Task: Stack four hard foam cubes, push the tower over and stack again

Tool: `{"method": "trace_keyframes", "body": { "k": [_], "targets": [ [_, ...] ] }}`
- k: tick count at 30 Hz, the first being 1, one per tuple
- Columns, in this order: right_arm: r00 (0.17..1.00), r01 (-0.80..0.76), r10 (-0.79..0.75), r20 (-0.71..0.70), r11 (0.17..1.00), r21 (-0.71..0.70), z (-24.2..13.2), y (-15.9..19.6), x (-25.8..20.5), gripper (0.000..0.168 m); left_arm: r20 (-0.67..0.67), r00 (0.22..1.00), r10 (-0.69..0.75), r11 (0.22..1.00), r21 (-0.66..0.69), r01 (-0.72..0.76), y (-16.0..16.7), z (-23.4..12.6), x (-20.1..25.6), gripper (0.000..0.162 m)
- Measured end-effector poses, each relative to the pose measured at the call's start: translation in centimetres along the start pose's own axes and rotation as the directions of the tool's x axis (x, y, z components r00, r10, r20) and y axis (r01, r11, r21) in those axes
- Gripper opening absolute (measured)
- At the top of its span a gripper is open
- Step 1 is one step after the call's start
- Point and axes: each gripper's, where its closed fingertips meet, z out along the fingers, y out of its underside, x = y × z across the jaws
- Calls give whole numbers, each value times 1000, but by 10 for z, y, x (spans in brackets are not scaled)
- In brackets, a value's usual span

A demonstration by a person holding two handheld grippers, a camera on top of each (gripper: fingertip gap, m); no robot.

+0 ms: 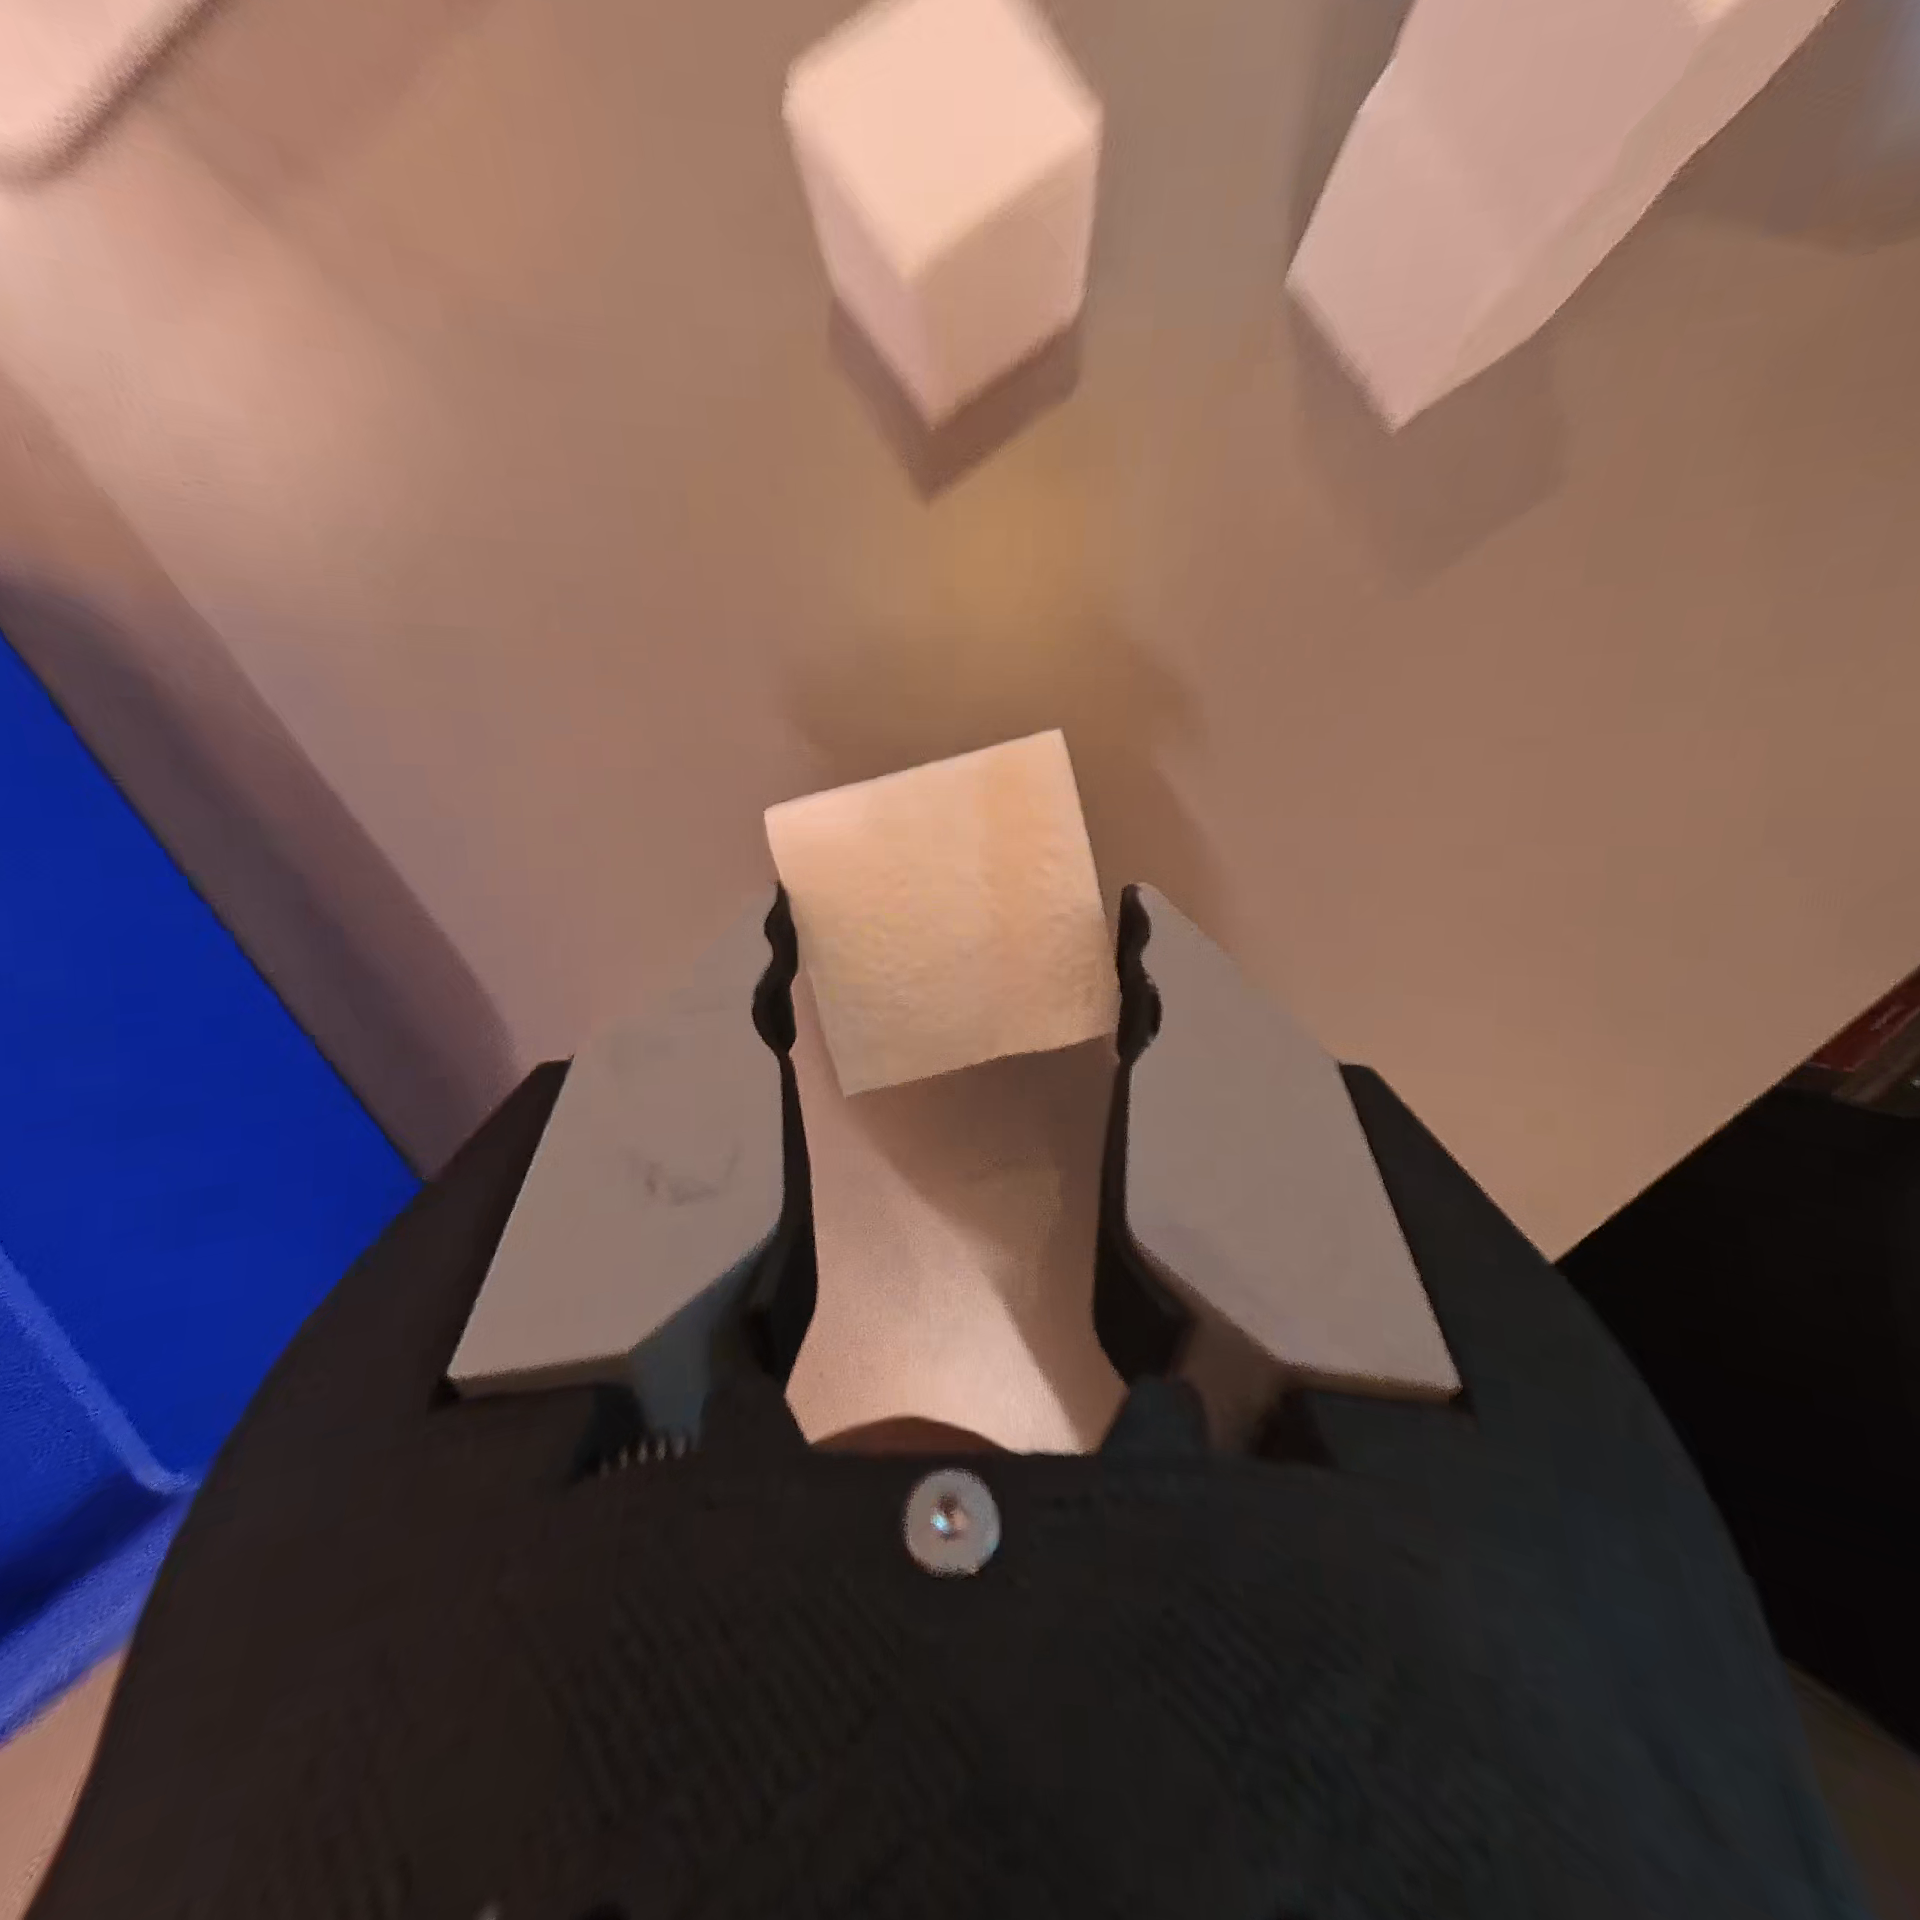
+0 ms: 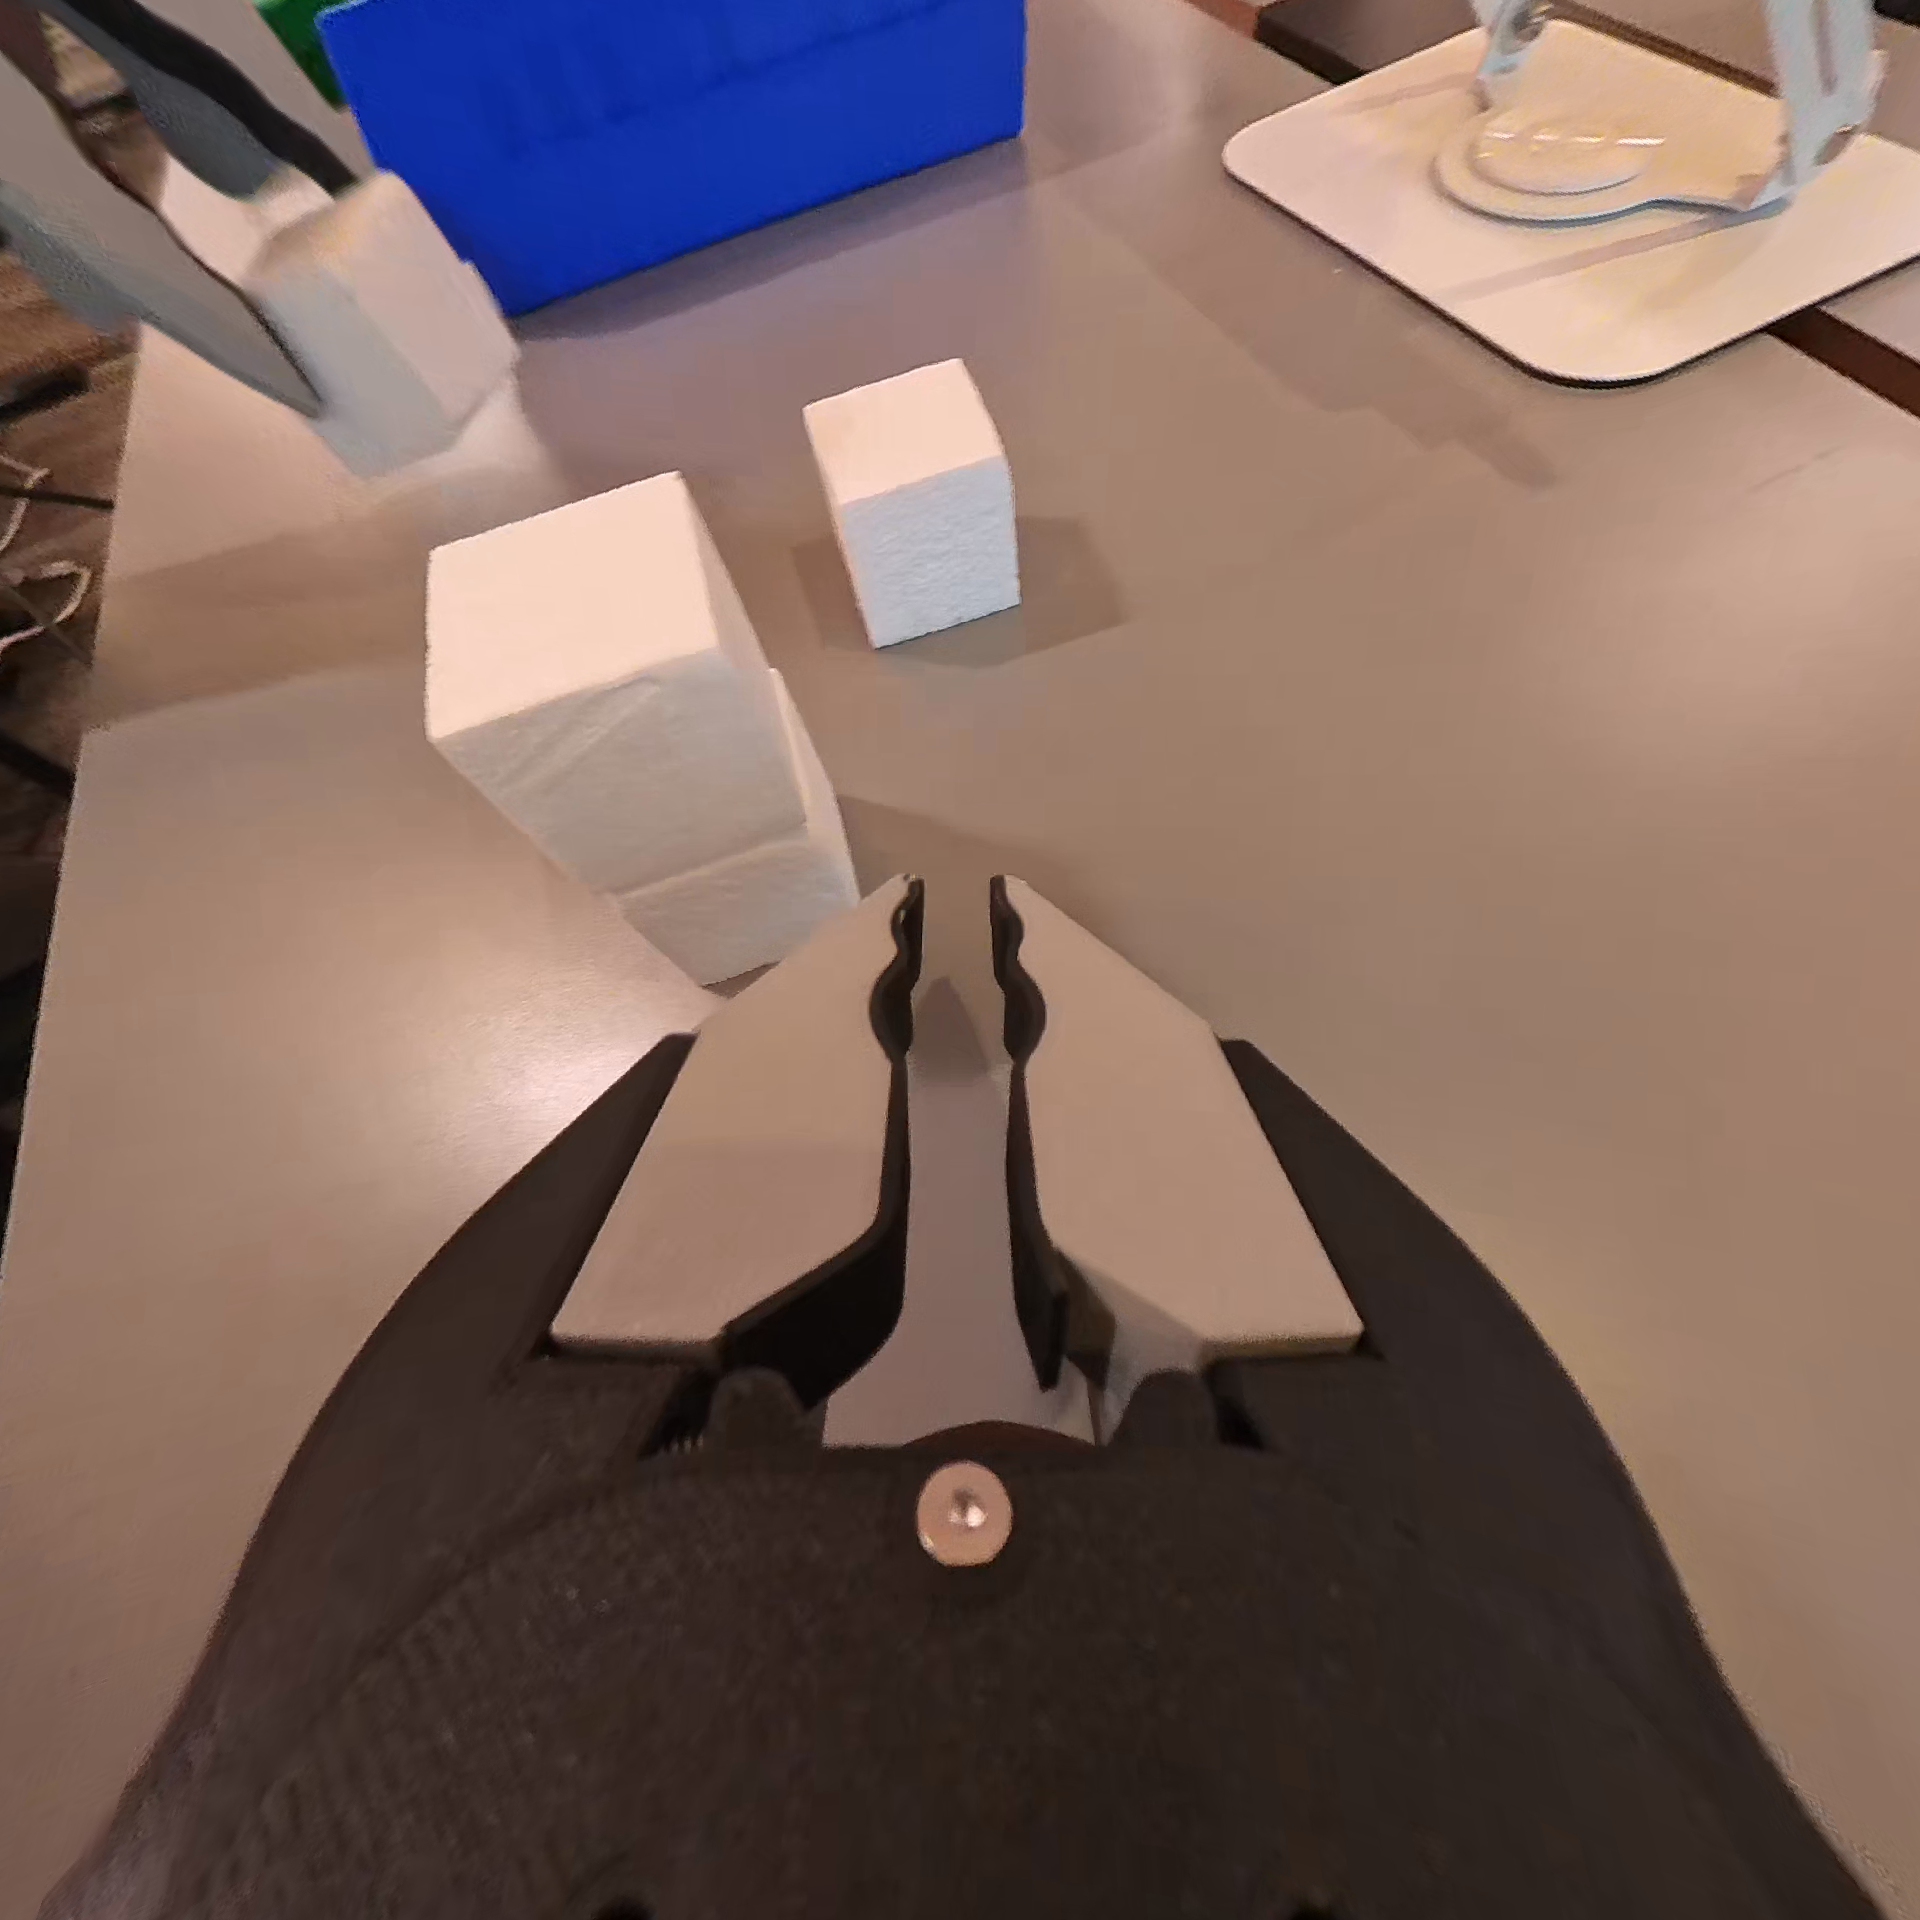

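1. A plain grey-beige table (image 2: 1455, 831) is stretching across the whole right wrist view, its surface smooth and matte.
2. Warm light is falling on it, laying soft shadows and a faint sheen across the top.
3. A blue box (image 2: 675, 135) is sitting at the far edge of the table, with something green peeking out just behind its left corner.
4. A white mat (image 2: 1403, 260) with rounded corners is lying at the far right, carrying a pale stand (image 2: 1558, 135) with a round base.
5. Beyond the table's left edge, a dark area is showing, too blurred to make out.
6. In the left wrist view, the blue box (image 1: 125, 987) is filling the left side, and a dark space is showing beyond the table's edge at the right.
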Motion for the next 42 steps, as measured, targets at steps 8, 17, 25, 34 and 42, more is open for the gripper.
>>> {"method": "trace_keyframes", "body": {
  "k": [8,17,25,34,42],
  "targets": [
    [995,-72,78,-55,993,97,-12,-13,17,11,-188,855,483,873,174,-455,-112,-13,72,61],
    [997,-43,51,-55,991,128,-15,-22,12,12,-326,544,773,624,239,-744,-155,7,125,61],
    [998,-13,20,-58,993,117,-15,-24,7,13,-349,440,828,535,256,-805,-170,11,131,60],
    [998,-37,46,-54,987,159,-23,-31,9,13,-375,361,854,459,218,-861,-167,16,129,60],
    [998,-24,33,-59,989,143,-21,-29,8,14,-394,354,848,460,216,-861,-163,22,125,60]
  ]
}}
